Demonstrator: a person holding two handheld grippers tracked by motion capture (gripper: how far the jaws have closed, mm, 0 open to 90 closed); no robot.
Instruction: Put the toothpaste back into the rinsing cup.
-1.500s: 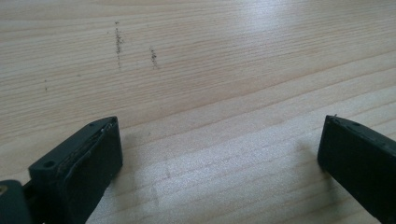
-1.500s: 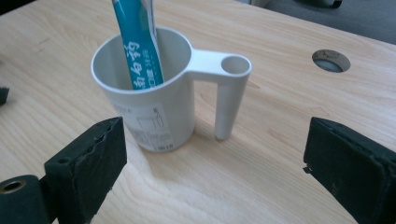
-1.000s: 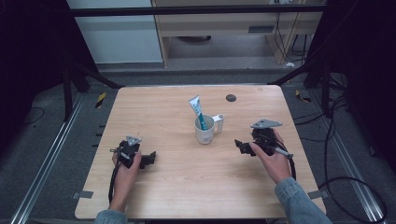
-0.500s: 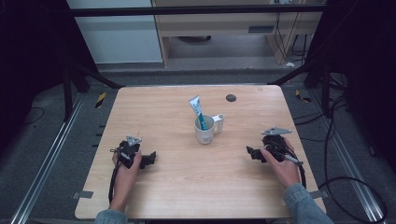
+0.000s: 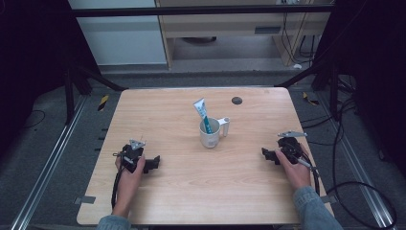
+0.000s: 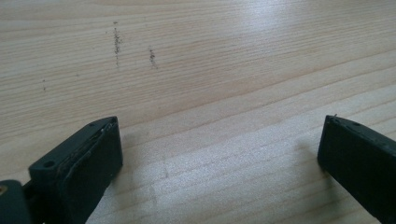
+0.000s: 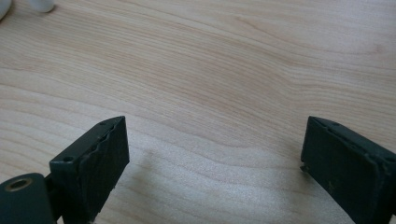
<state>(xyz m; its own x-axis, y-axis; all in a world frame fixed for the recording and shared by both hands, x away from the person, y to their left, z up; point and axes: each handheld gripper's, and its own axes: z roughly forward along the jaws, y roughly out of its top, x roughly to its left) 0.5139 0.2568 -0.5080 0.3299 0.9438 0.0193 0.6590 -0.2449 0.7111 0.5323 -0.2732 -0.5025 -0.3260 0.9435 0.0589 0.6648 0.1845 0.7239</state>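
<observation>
Two hand-held grippers are resting low on a pale wooden table, the left gripper and the right gripper both gaping wide over bare grain, holding nothing. A white mug is standing at the table's centre, well apart from both, with a toothpaste tube leaning upright in it. Grey floor and dark frame legs are ringing the table, a small dark disc lying near its far edge

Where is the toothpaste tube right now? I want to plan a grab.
In the high view, the tube stands tilted in the white mug near the table's middle, between the two grippers and nearer than the small dark disc.
</observation>
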